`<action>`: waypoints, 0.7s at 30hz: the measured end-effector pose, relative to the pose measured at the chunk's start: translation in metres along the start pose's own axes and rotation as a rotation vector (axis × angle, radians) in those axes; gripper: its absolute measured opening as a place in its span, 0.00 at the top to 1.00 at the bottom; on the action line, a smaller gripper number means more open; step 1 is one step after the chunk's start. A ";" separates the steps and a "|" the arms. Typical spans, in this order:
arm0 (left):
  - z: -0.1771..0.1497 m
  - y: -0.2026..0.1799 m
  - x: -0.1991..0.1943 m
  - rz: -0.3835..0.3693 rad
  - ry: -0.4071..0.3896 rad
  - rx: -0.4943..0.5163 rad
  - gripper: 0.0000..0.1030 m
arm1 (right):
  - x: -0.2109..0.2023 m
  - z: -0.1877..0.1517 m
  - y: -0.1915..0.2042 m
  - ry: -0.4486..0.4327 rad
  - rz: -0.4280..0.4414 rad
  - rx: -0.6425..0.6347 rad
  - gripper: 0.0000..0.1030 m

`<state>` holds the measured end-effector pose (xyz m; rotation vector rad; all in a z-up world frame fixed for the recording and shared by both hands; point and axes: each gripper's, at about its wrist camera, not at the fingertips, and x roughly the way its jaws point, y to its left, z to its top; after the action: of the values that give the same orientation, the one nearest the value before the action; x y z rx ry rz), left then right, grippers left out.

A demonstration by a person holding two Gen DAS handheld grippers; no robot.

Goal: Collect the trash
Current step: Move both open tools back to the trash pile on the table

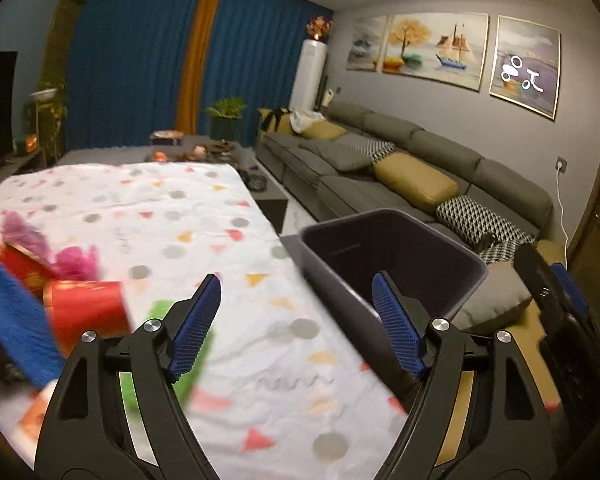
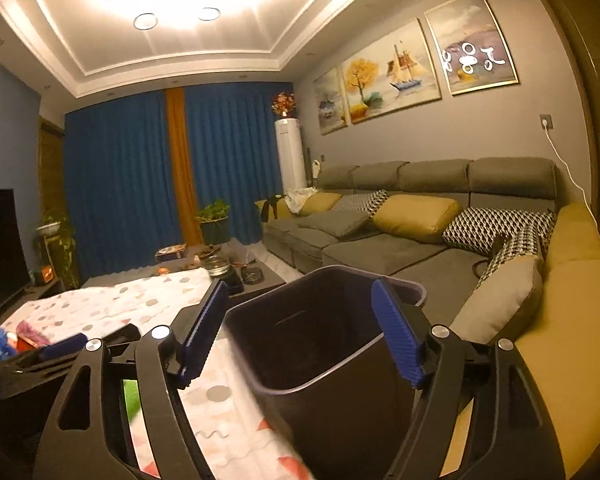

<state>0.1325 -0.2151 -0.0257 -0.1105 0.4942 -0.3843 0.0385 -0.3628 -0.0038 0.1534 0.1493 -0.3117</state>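
Near at hand: left tool spread wide, nothing between its fingers, hanging over the patterned desk; right tool likewise spread, with the dark trash bin framed between its fingers but no pad seen pressing on it. Probably time to go for the next piece of trash. Best taken with the left tool, since the litter lies on its side: a green scrap just beside the left finger, a red paper cup on its side a little further left, then a red packet, pink crumpled tissue and something blue and fuzzy bunched at the desk's left end. Take the cup across its round wall, gently enough not to crush it, and keep the fingers off the wrinkled cloth, which looks loose and could drag. Carry over the desk's right edge, where the bin stands empty just beside it, and let go only once past the rim. Mind the other tool close to the bin: little room there for two. Further out, plenty of bare cloth in the middle for sweeping across; a grey cushion and the long sofa close off the right, and a cluttered low table sits beyond the desk's far edge.
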 end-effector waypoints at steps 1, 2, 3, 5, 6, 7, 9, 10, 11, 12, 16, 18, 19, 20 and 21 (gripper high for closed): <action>-0.001 0.005 -0.010 0.011 -0.011 -0.004 0.26 | -0.005 -0.001 0.006 -0.001 0.014 -0.006 0.29; -0.002 0.011 -0.024 0.018 -0.027 -0.009 0.26 | -0.010 -0.003 0.012 -0.001 0.026 -0.008 0.29; -0.003 0.015 -0.033 0.020 -0.037 -0.010 0.25 | -0.013 -0.004 0.017 0.000 0.037 -0.010 0.28; -0.005 0.030 -0.052 0.052 -0.061 -0.014 0.25 | -0.023 -0.007 0.032 0.003 0.073 -0.021 0.28; -0.006 0.039 -0.063 0.061 -0.073 -0.019 0.25 | -0.029 -0.009 0.041 0.005 0.094 -0.029 0.28; -0.007 0.048 -0.071 0.076 -0.085 -0.025 0.25 | -0.033 -0.011 0.047 0.006 0.108 -0.035 0.28; -0.008 0.065 -0.083 0.109 -0.096 -0.044 0.25 | -0.044 -0.015 0.066 0.004 0.146 -0.055 0.28; -0.010 0.075 -0.090 0.117 -0.102 -0.055 0.25 | -0.047 -0.017 0.073 0.008 0.159 -0.063 0.28; -0.013 0.088 -0.098 0.134 -0.111 -0.063 0.25 | -0.052 -0.020 0.080 0.011 0.178 -0.070 0.28; -0.015 0.096 -0.104 0.159 -0.117 -0.062 0.25 | -0.058 -0.024 0.091 0.012 0.204 -0.077 0.28; -0.029 0.147 -0.130 0.270 -0.127 -0.061 0.25 | -0.075 -0.035 0.121 0.039 0.290 -0.103 0.28; -0.037 0.171 -0.140 0.315 -0.126 -0.071 0.25 | -0.079 -0.042 0.135 0.057 0.322 -0.114 0.28; -0.042 0.186 -0.147 0.334 -0.127 -0.086 0.26 | -0.082 -0.047 0.143 0.069 0.341 -0.119 0.28; -0.046 0.197 -0.151 0.343 -0.130 -0.098 0.26 | -0.085 -0.053 0.150 0.083 0.359 -0.125 0.28; -0.049 0.207 -0.157 0.353 -0.136 -0.106 0.26 | -0.085 -0.057 0.154 0.093 0.367 -0.129 0.28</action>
<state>0.0502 0.0360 -0.0395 -0.1479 0.3902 -0.0042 0.0000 -0.1831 -0.0254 0.0653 0.2289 0.0714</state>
